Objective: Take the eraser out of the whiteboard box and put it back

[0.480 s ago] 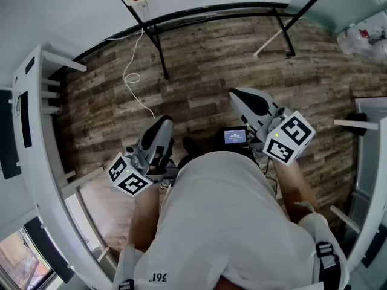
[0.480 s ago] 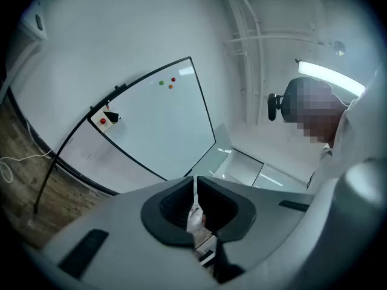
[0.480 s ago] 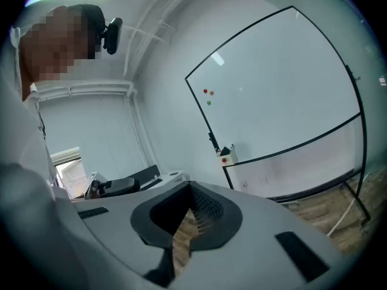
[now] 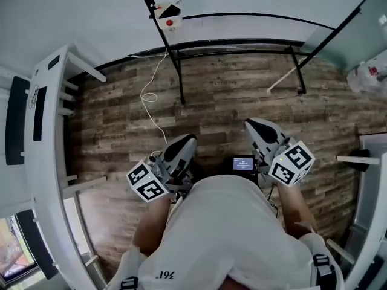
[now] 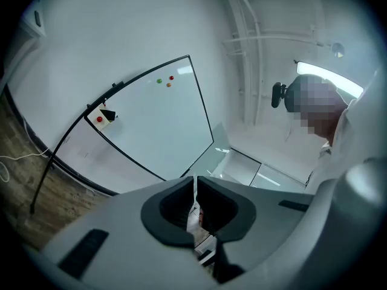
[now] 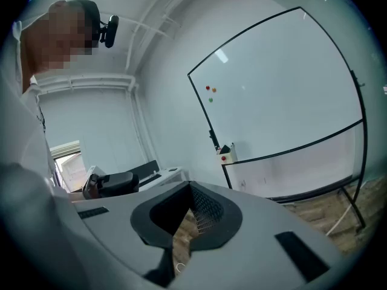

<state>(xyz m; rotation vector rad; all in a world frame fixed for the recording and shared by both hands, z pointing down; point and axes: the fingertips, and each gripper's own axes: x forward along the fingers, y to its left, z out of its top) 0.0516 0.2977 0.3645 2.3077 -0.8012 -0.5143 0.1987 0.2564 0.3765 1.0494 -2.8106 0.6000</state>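
The whiteboard box (image 4: 168, 12) is a small white box with a red dot, fixed to the black whiteboard frame far ahead of me. A dark eraser (image 4: 173, 8) pokes out of its top. The left gripper view shows the box (image 5: 103, 118) at the whiteboard's (image 5: 154, 122) lower left corner; in the right gripper view the box (image 6: 225, 154) is small and distant. My left gripper (image 4: 190, 139) and right gripper (image 4: 249, 124) are held close to my body over the wooden floor, far from the box. Both are shut and empty (image 5: 195, 183) (image 6: 188, 186).
A white cord (image 4: 151, 95) runs across the wooden floor from the board's black stand (image 4: 178, 71). White desks (image 4: 36, 138) line the left side, and another white table (image 4: 370, 162) stands at the right. A small lit screen (image 4: 243, 163) sits between the grippers.
The head view has shifted, so the whiteboard box and floor now sit lower and further right. Both grippers stay shut in front of my body.
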